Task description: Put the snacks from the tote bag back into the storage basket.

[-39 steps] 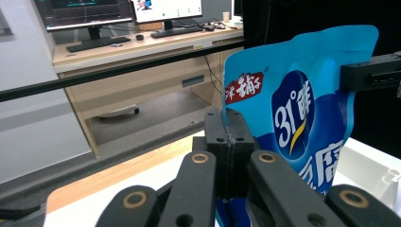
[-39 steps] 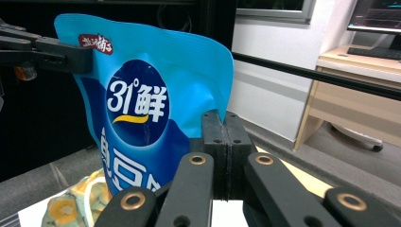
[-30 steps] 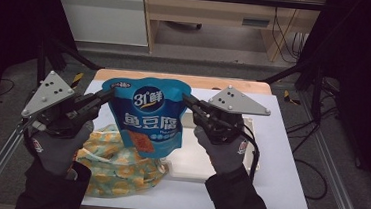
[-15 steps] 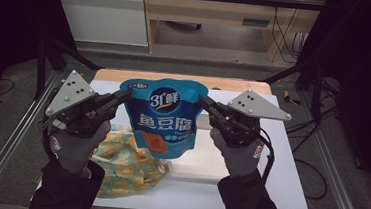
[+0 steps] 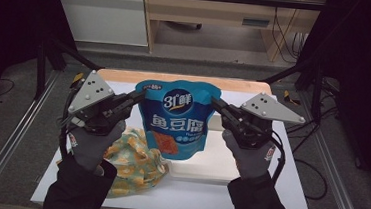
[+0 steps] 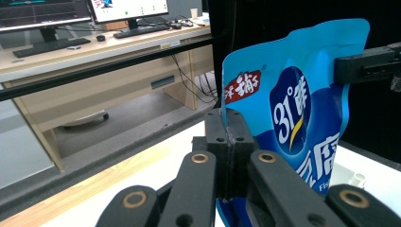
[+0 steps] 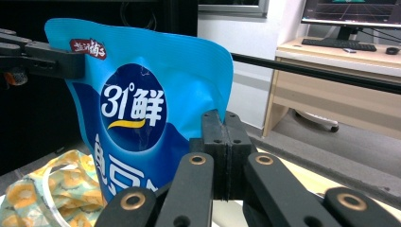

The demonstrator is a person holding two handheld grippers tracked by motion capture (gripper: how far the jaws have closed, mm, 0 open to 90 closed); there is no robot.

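Note:
A blue snack pouch (image 5: 177, 119) with white lettering hangs upright above the white table (image 5: 247, 189), held by its two upper edges. My left gripper (image 5: 138, 97) is shut on the pouch's left edge, and in the left gripper view its jaws (image 6: 228, 137) pinch the pouch (image 6: 293, 118) edge. My right gripper (image 5: 217, 105) is shut on the right edge; the right gripper view has its jaws (image 7: 223, 137) clamped on the pouch (image 7: 142, 104). Each gripper view also catches the other gripper's jaw tip on the far edge.
A yellow and green patterned bag (image 5: 133, 163) lies on the table under my left hand. A white flat board (image 5: 214, 162) sits below the pouch. A wooden strip (image 5: 125, 74) runs along the table's far edge, with black frame bars at both sides.
Both grippers and the pouch between them have shifted to the right and slightly toward the far edge. The pouch stays held the same way.

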